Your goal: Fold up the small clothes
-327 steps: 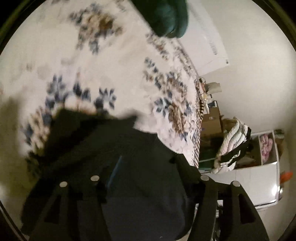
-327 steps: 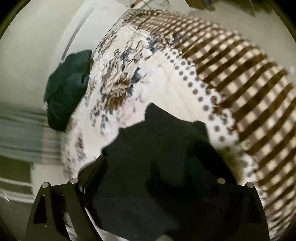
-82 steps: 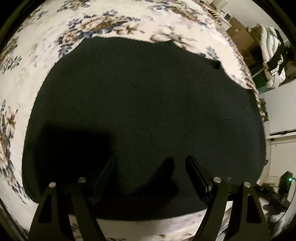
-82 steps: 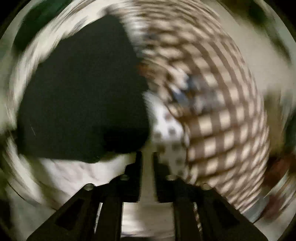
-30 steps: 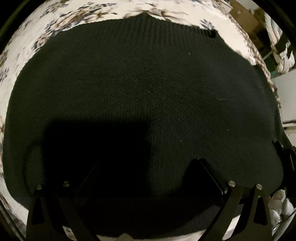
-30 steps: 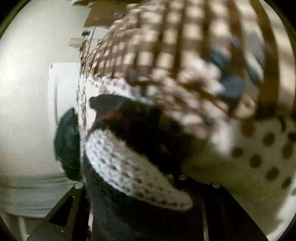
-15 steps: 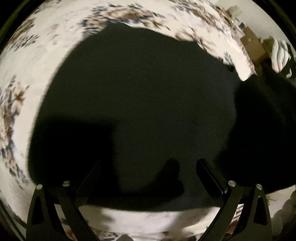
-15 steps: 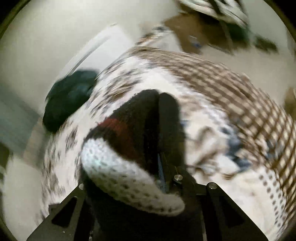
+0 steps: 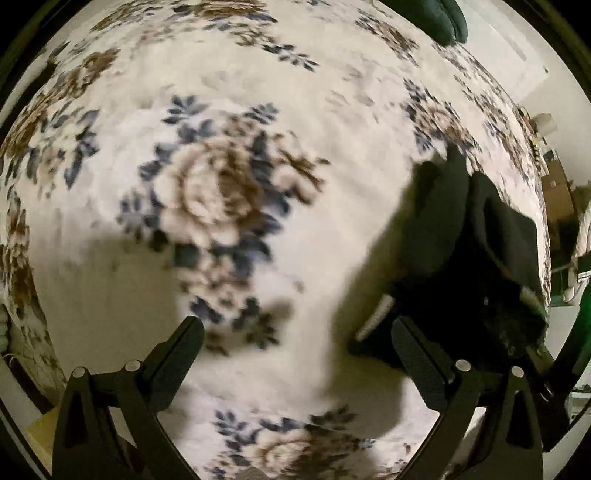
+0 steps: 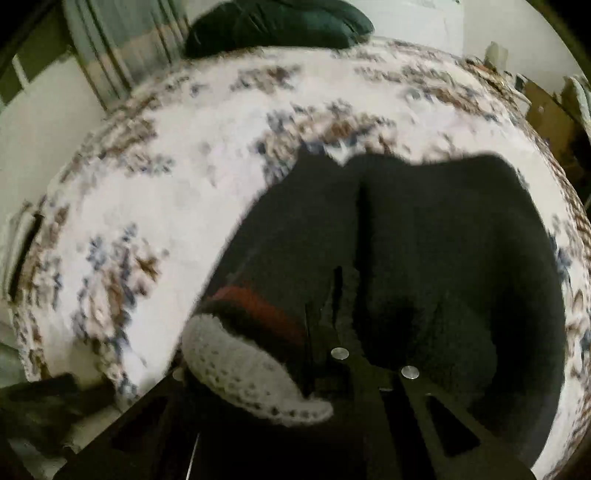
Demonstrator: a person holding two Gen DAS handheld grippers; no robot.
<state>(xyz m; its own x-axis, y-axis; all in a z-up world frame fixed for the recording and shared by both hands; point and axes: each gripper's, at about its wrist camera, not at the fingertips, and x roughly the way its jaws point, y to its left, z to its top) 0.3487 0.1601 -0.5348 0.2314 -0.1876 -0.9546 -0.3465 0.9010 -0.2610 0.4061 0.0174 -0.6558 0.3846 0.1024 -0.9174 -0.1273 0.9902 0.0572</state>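
A black knitted garment point(image 10: 436, 251) with a red stripe and a white knitted edge point(image 10: 243, 365) hangs bunched from my right gripper point(image 10: 325, 317), which is shut on it above the flowered bedspread point(image 10: 155, 206). In the left wrist view the same garment point(image 9: 461, 258) is lifted at the right, over the bedspread point(image 9: 229, 192). My left gripper point(image 9: 295, 332) is open and empty, its fingers point(image 9: 177, 350) spread wide over bare bedspread to the left of the garment.
A dark green cushion point(image 10: 277, 22) lies at the far end of the bed, also in the left wrist view point(image 9: 436, 18). Boxes point(image 10: 546, 114) and clutter stand past the bed's right side. A curtain point(image 10: 110, 44) hangs at the left.
The garment has been lifted off the bedspread by my right gripper and now hangs bunched at the right. My left gripper, which was over the flat garment, now looks at bare bedspread.
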